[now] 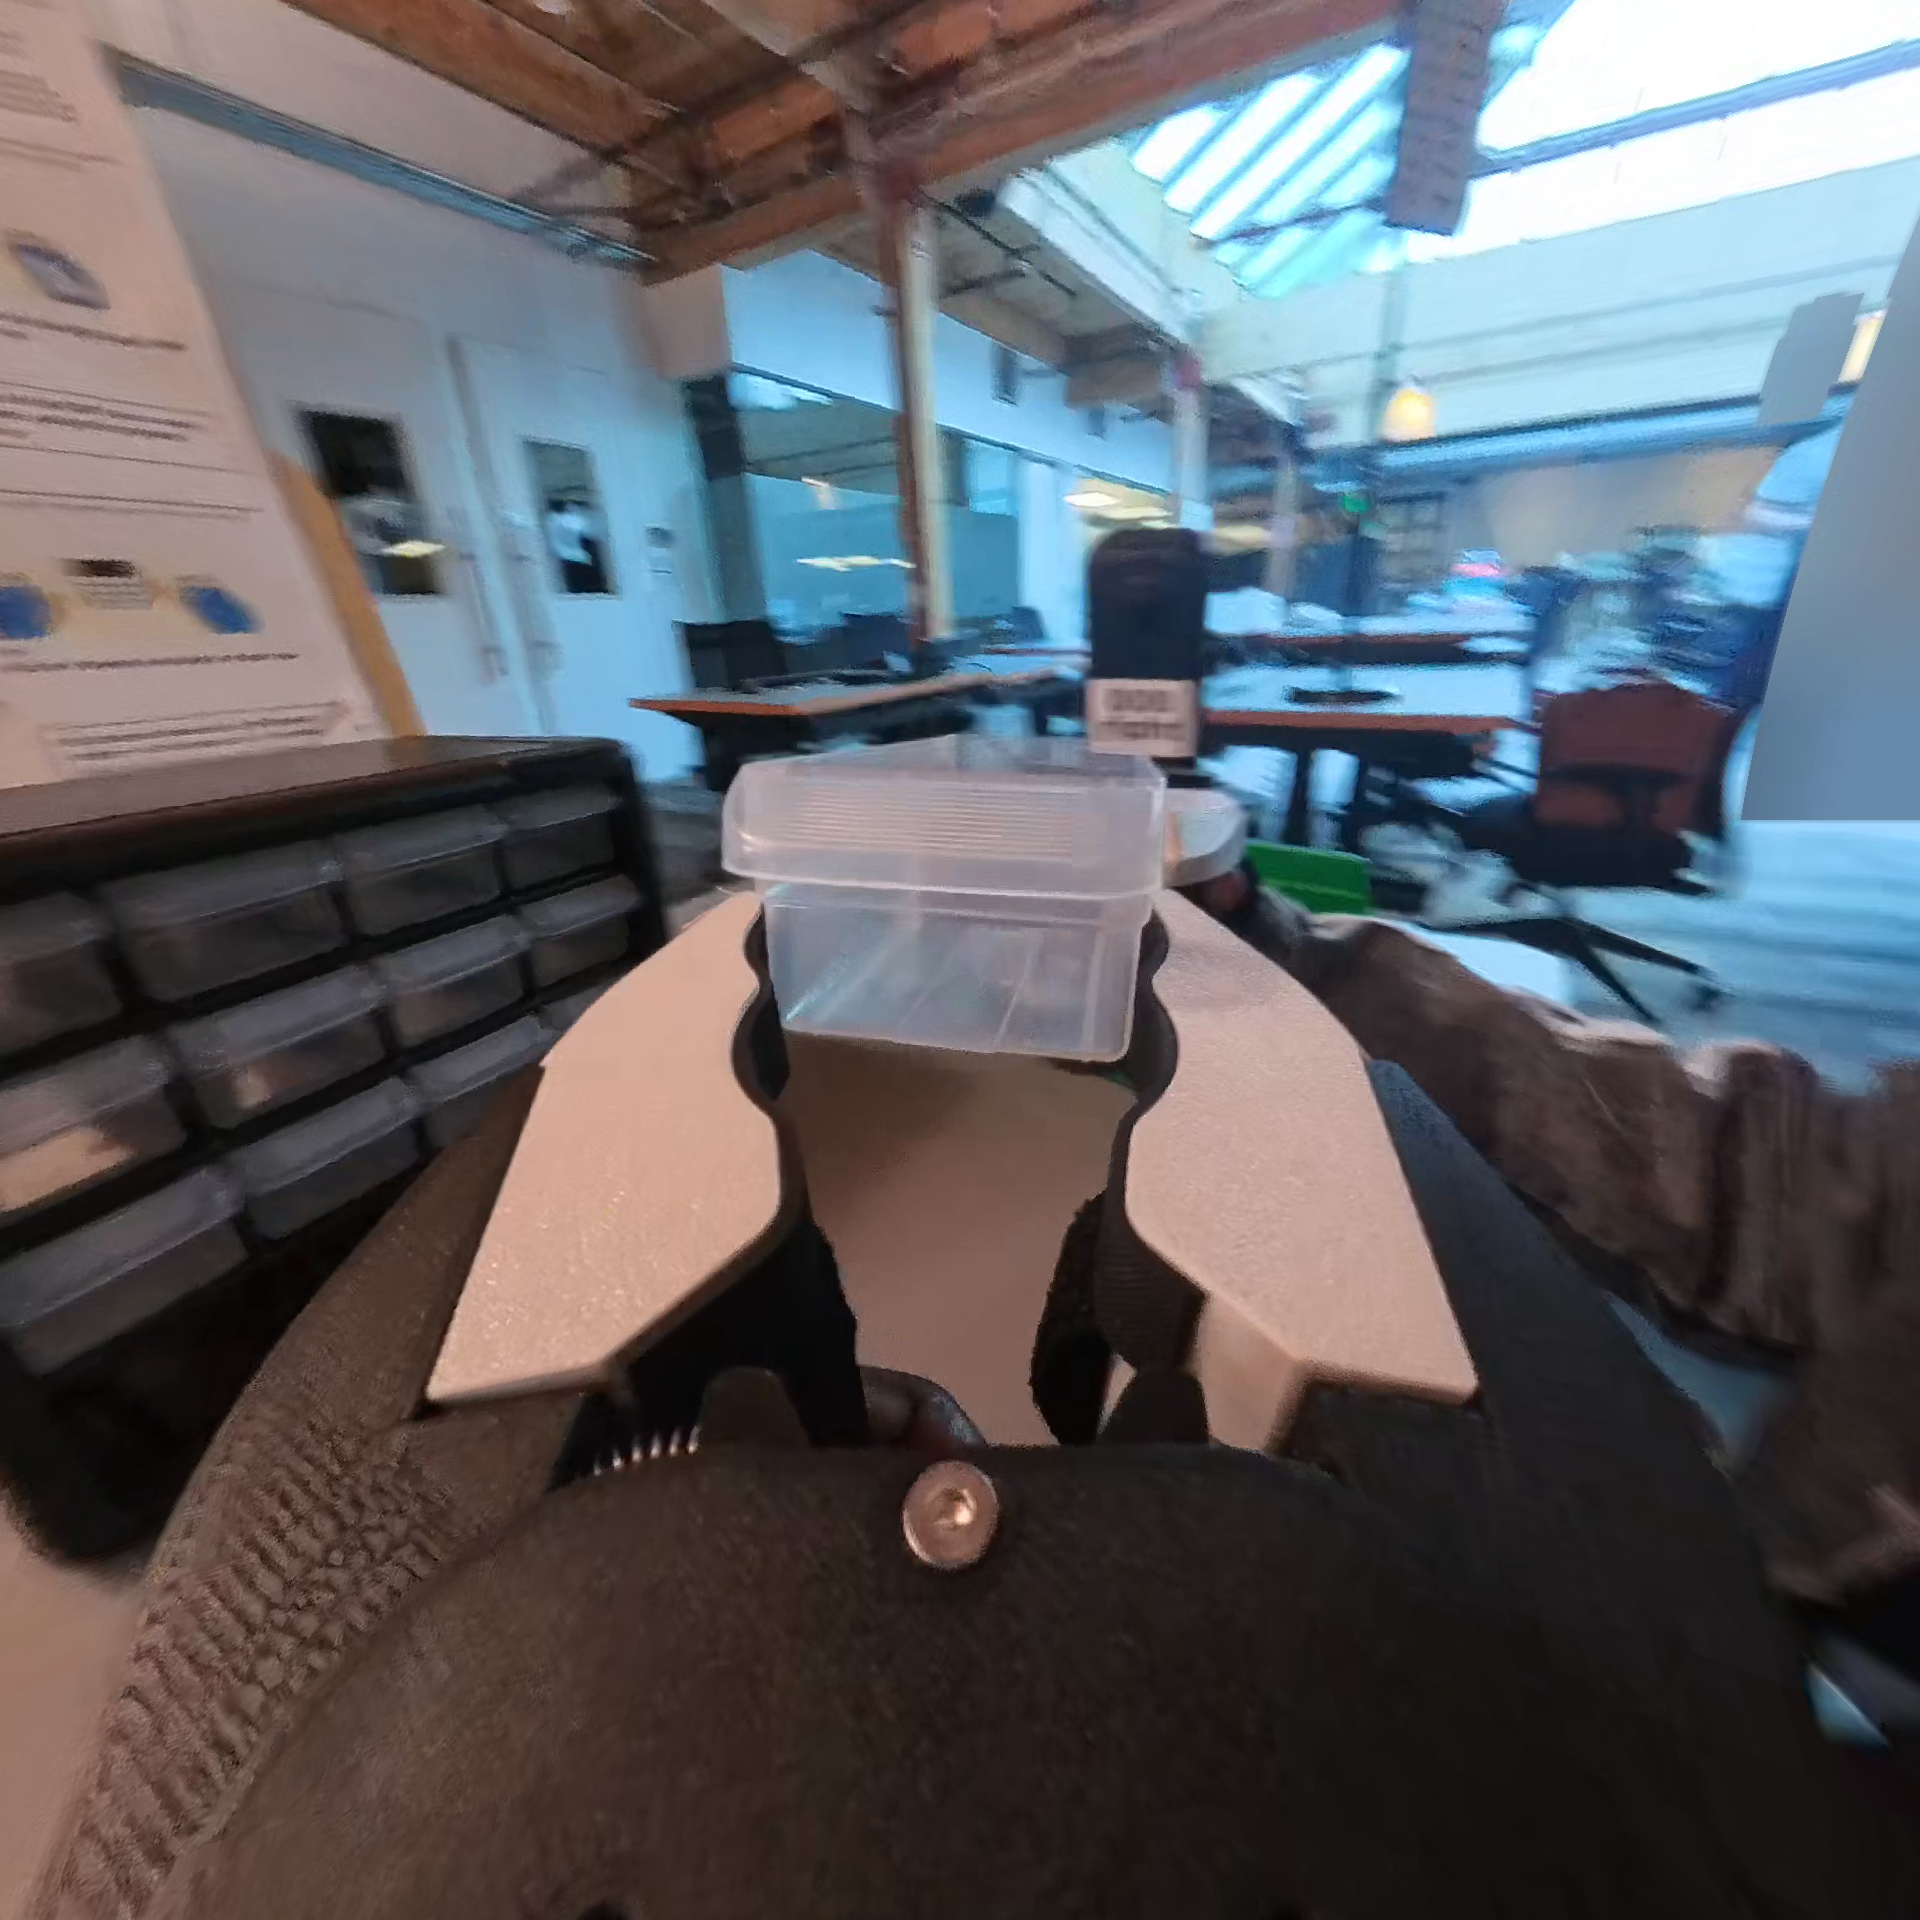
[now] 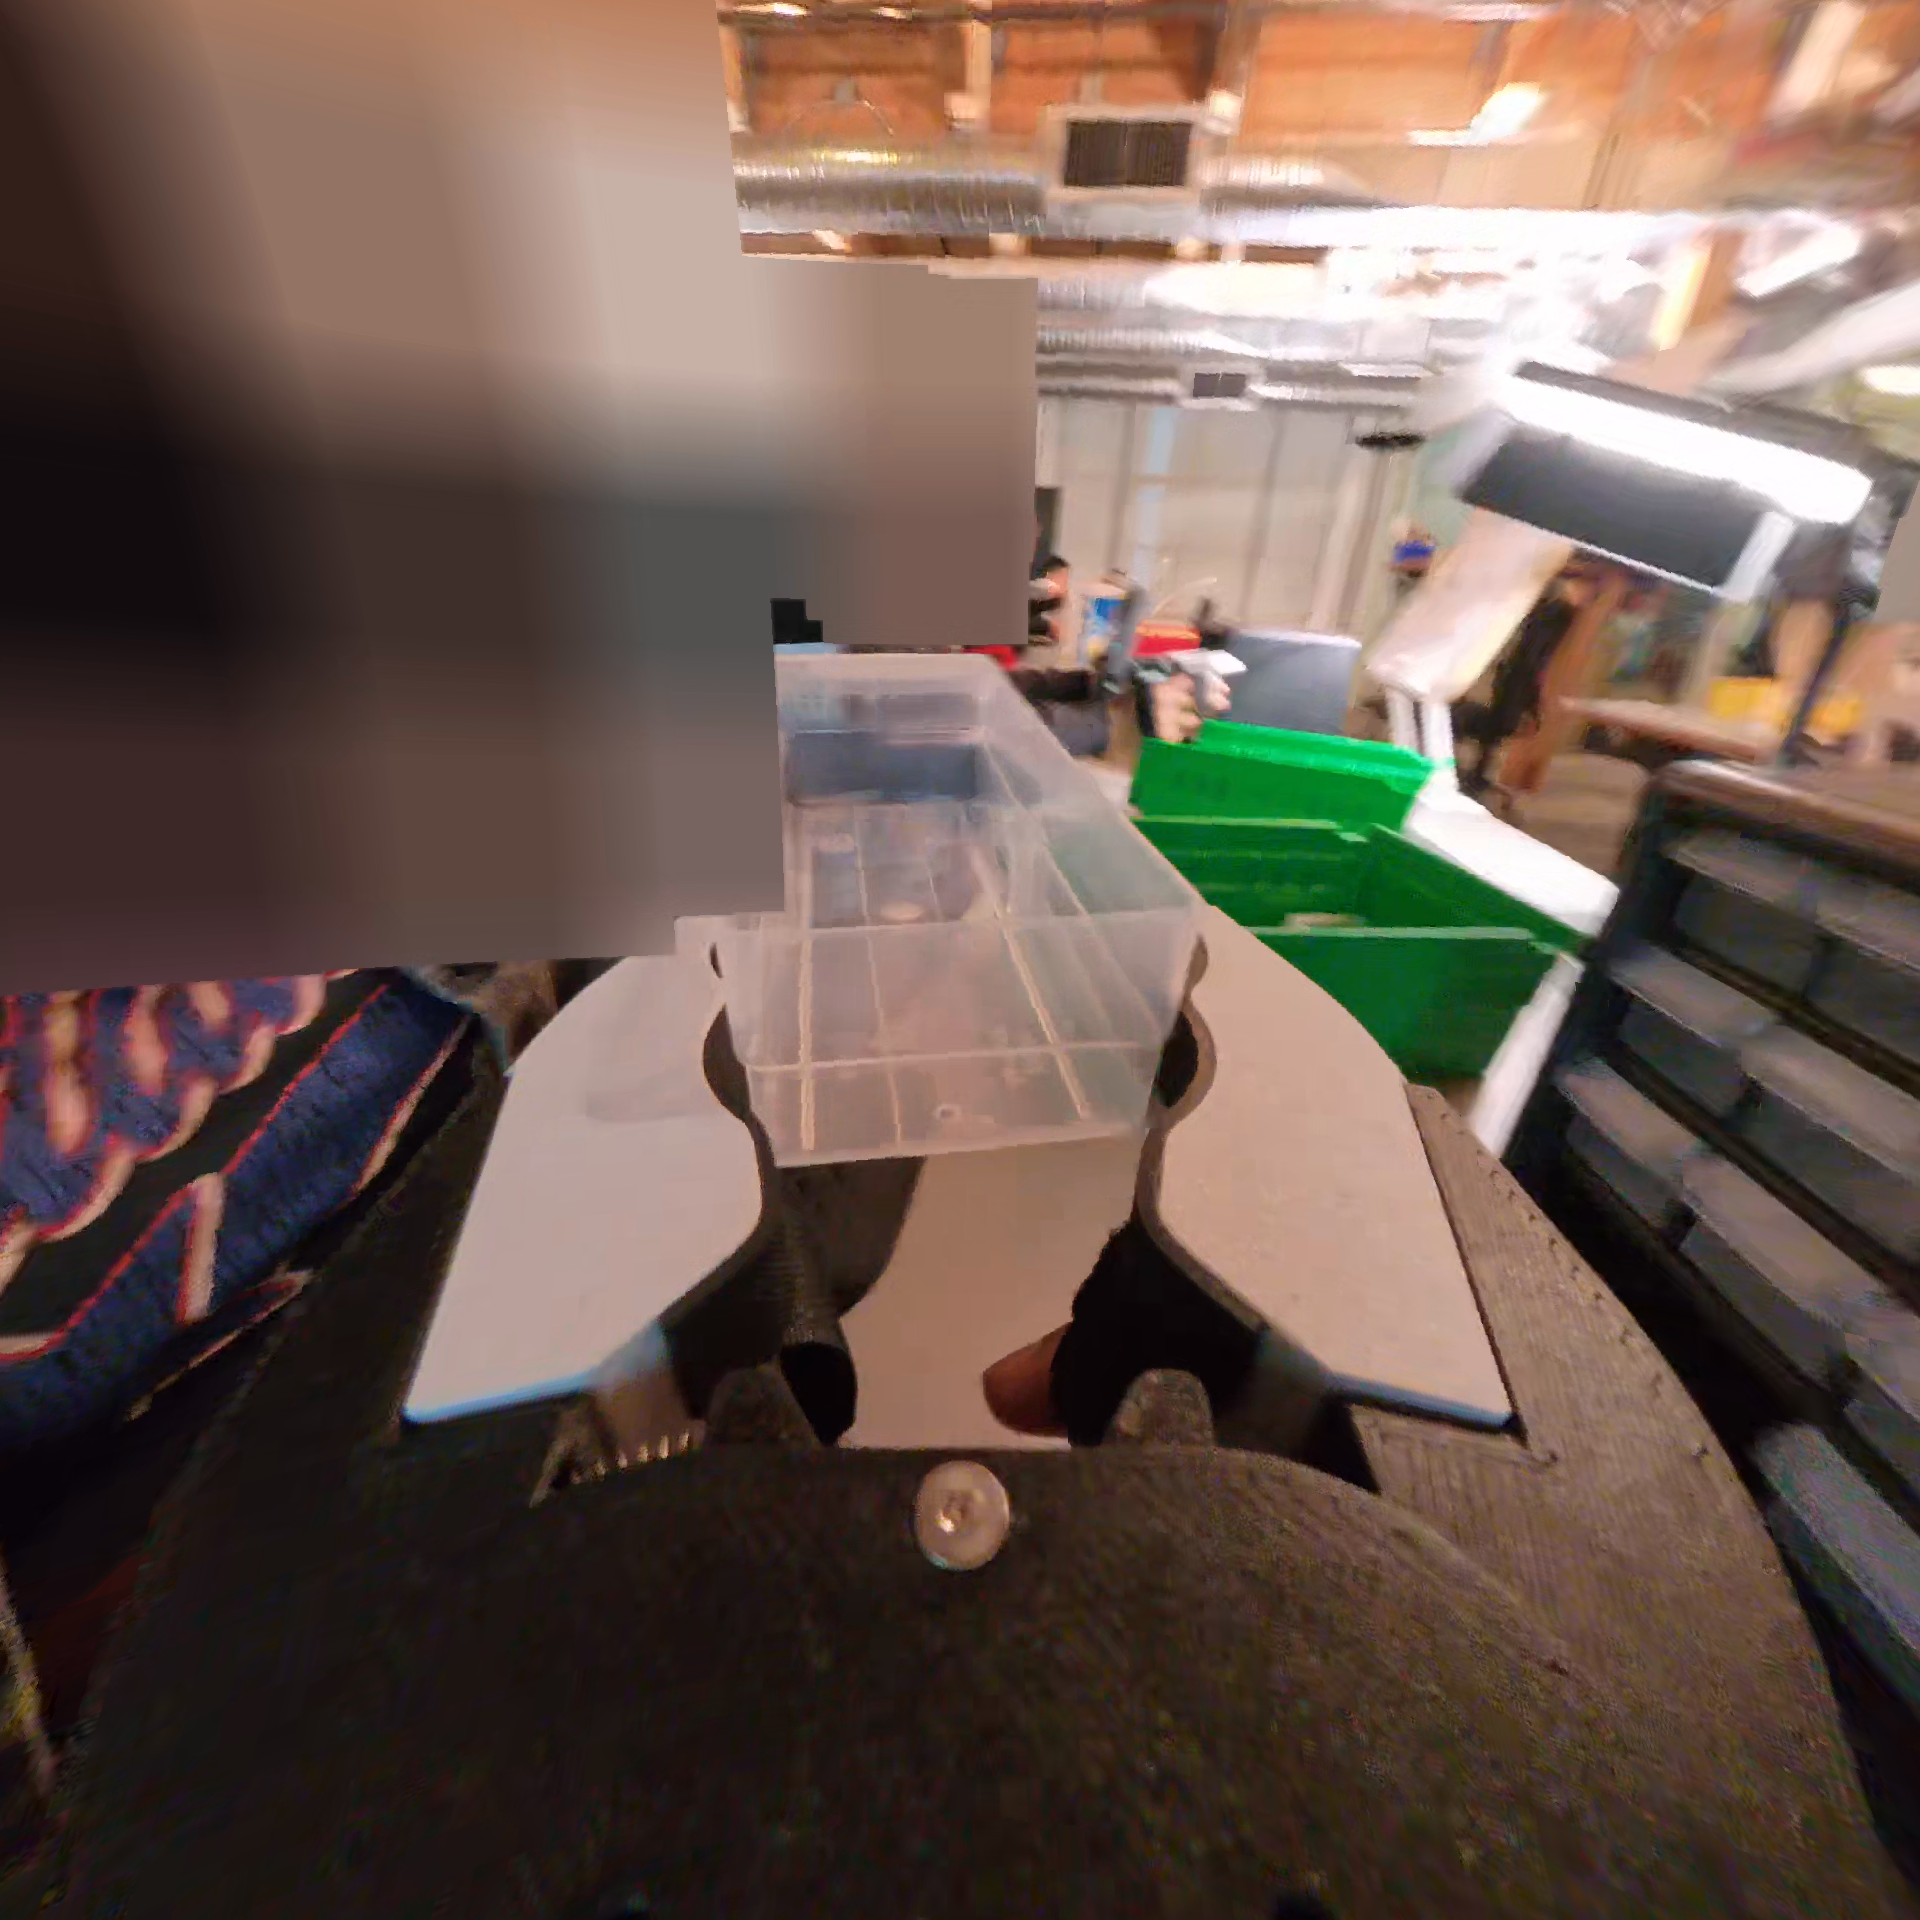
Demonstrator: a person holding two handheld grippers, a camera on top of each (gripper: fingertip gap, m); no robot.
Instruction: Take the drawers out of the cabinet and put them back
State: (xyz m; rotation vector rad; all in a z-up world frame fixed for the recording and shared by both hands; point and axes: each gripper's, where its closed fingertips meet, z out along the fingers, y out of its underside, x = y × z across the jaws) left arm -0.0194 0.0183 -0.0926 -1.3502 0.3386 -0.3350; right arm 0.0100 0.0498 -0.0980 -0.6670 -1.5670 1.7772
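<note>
My left gripper is shut on a clear plastic drawer, gripping its sides with the lipped end face towards the camera, held in the air. The black cabinet with several rows of small drawers stands to its left. Another gripper's black body shows right behind this drawer. My right gripper is shut on a clear drawer that runs lengthwise away from it. The cabinet is at the right edge of the right wrist view. I cannot tell whether both grippers hold the same drawer.
Green plastic bins sit beyond the right gripper, next to the cabinet; one shows in the left wrist view. A grey sleeve lies right of the left gripper. A poster stands behind the cabinet. Desks and chairs fill the background.
</note>
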